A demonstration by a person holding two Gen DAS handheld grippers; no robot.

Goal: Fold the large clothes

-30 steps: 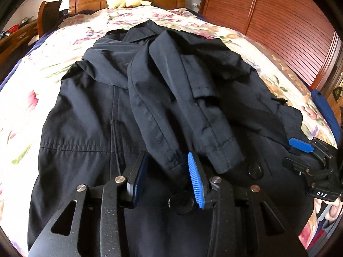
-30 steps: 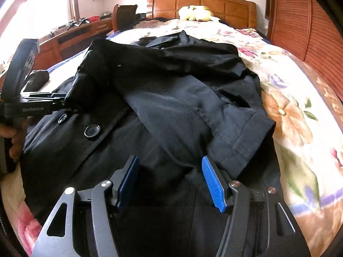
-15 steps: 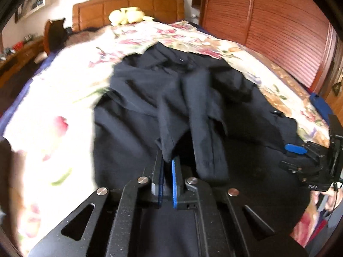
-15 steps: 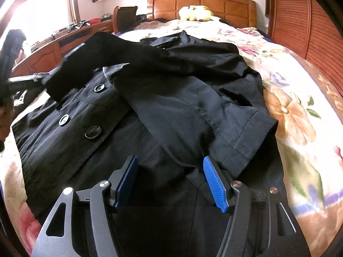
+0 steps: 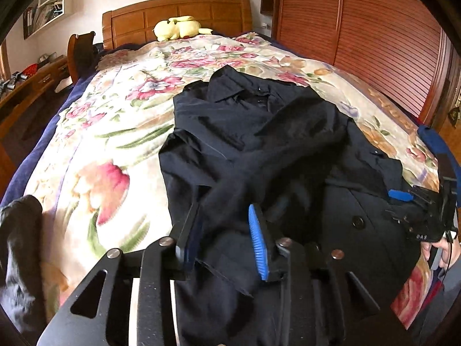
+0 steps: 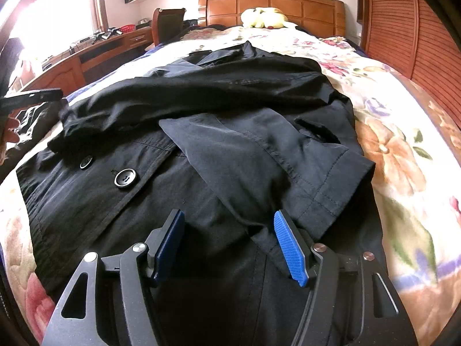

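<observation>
Right up close in the left wrist view, the left gripper [image 5: 227,236] has its blue pads parted, jaws just opened again after a quick pinch, and a dark sleeve fold lies loose between them with no pad pressing on it. Over on the right wrist view, the right gripper [image 6: 230,242] hovers with its jaws standing wide above the lower front of the coat [image 6: 201,158], and whether its right-hand pad touches the sleeve edge beside it I cannot tell. The garment is a big black buttoned coat, spread on the floral bedspread [image 5: 115,121], its sleeves folded in across the chest. The right view gives us the detail: two round buttons [image 6: 125,177] on the front placket, a stitched cuff [image 6: 331,190] lying on top, a pocket flap beyond it. The left view shows what that one misses, a separate dark cloth [image 5: 20,259] at the bed's near left edge, and the other gripper held by a hand at the far right. Further back, the coat's collar points toward the wooden headboard [image 5: 178,14], where a yellow plush toy [image 5: 178,27] sits.
</observation>
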